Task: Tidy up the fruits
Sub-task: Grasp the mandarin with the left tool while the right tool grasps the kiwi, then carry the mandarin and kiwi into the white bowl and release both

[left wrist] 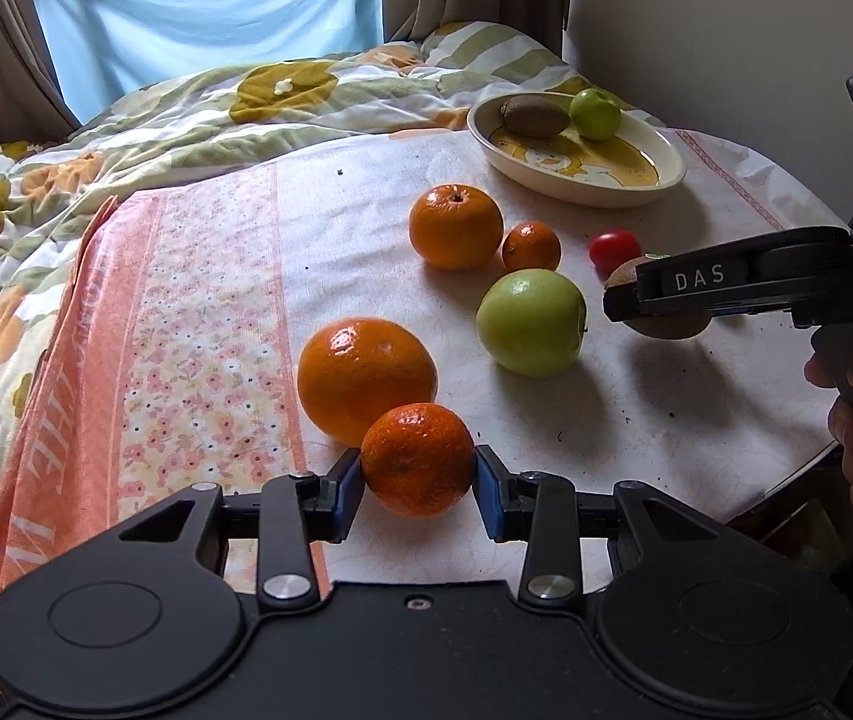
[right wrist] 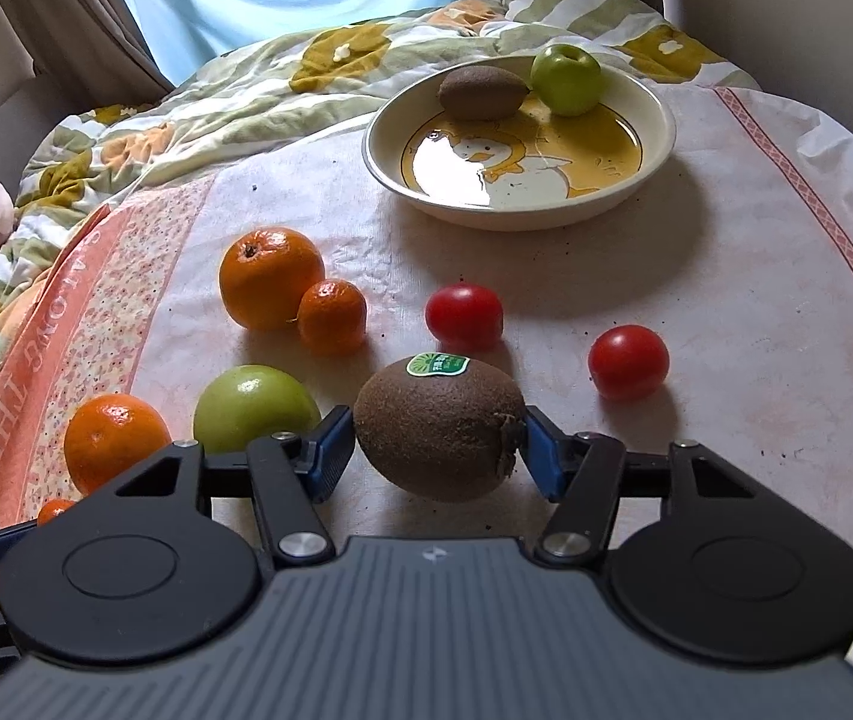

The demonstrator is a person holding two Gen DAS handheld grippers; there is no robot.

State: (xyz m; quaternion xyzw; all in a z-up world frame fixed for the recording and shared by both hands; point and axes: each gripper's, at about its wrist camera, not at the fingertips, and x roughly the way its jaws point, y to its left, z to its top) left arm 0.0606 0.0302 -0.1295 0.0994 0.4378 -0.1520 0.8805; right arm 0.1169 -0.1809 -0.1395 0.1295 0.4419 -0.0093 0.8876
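Kiwi pinched across its ends by right gripper: soft, bruisable, probably light. Mandarin clamped in left gripper, slick-skinned.

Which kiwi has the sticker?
The kiwi held in the right gripper has a green sticker on top. The other kiwi, in the duck dish, shows none.
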